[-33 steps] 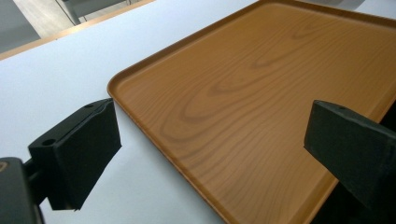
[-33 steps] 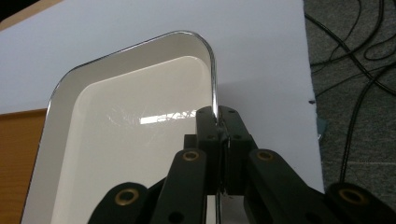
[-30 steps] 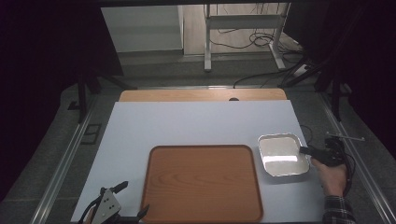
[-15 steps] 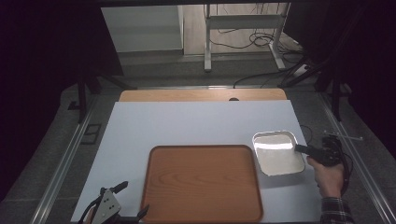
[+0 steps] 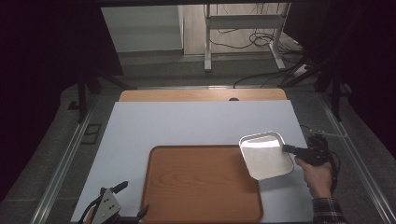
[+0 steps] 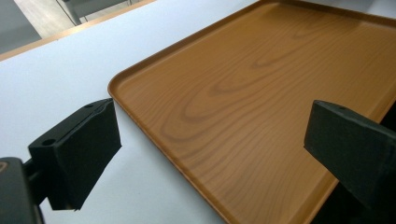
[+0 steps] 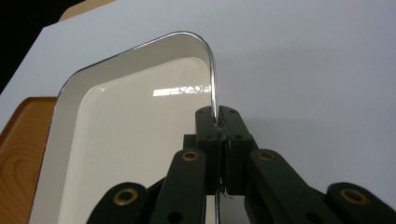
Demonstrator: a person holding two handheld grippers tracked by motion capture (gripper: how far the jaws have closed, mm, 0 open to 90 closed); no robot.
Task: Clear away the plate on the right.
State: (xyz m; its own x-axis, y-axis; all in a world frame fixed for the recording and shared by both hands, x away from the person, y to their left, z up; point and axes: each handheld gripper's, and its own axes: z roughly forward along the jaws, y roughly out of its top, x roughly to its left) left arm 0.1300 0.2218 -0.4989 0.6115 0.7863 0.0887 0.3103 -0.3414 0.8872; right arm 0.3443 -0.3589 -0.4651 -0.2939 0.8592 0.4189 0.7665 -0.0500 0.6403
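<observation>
The room around is dark, nearly black at both sides, while light from above falls on the white surface (image 5: 196,126), which looks evenly lit. The shiny pan (image 5: 265,155) catches a bright glare, and its rim glints. Up close the black jaws are soft and blurred. The high view is grainy.

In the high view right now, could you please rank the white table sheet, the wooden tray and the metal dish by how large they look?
1. The white table sheet, plainly the largest.
2. The wooden tray.
3. The metal dish, smallest, though the right gripper holds it lifted towards the camera, which may flatter it.
</observation>
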